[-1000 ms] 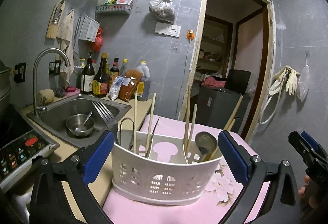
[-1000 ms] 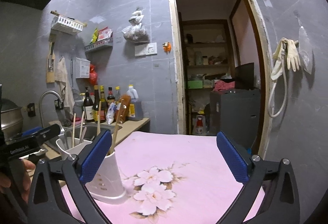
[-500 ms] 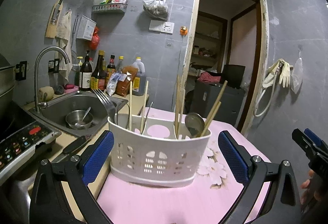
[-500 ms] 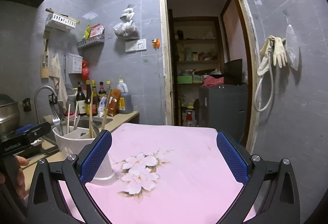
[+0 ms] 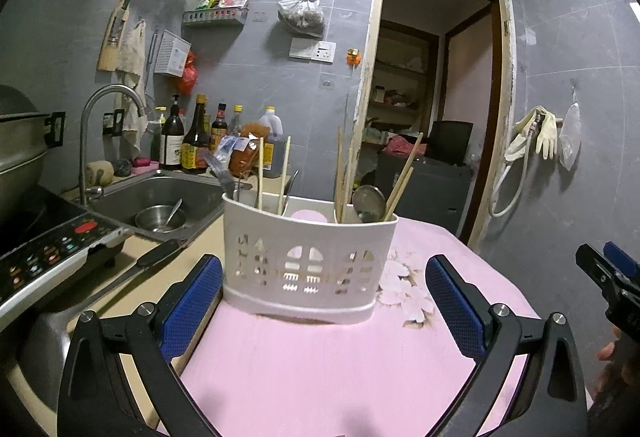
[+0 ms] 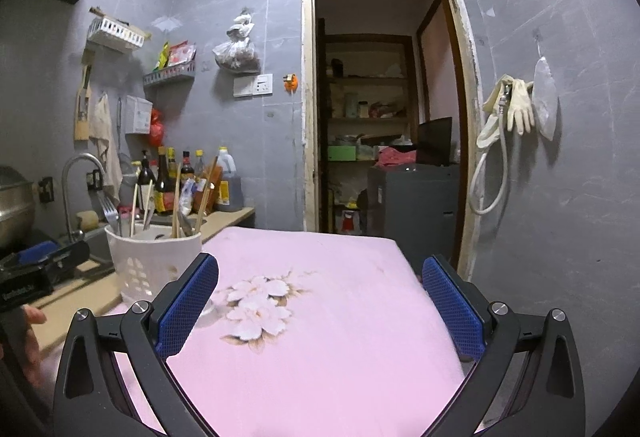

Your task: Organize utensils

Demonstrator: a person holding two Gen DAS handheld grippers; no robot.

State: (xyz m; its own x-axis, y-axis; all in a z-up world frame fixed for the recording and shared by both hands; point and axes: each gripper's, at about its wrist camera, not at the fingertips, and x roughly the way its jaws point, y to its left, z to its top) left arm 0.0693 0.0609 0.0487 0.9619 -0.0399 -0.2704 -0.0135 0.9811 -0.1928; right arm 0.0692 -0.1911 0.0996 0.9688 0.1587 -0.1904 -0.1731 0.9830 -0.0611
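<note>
On the pink cloth [image 5: 320, 365] the holder [image 5: 308, 257] hides utensil ends; both hand-held grippers [image 5: 322, 301] [image 6: 318, 311] gape empty.

No lettering can be read with certainty. White print runs along the black body of the left tongs [image 6: 38, 279] in the right wrist view, too blurred to spell. The bottle labels [image 5: 191, 157] by the sink are illegible.

White perforated caddy [image 5: 308, 261] upright at the pink table's [image 5: 320, 365] left edge near its far corner, chopsticks [image 5: 402, 177], a spoon [image 5: 369, 202] and a fork [image 6: 107, 212] standing inside.
</note>
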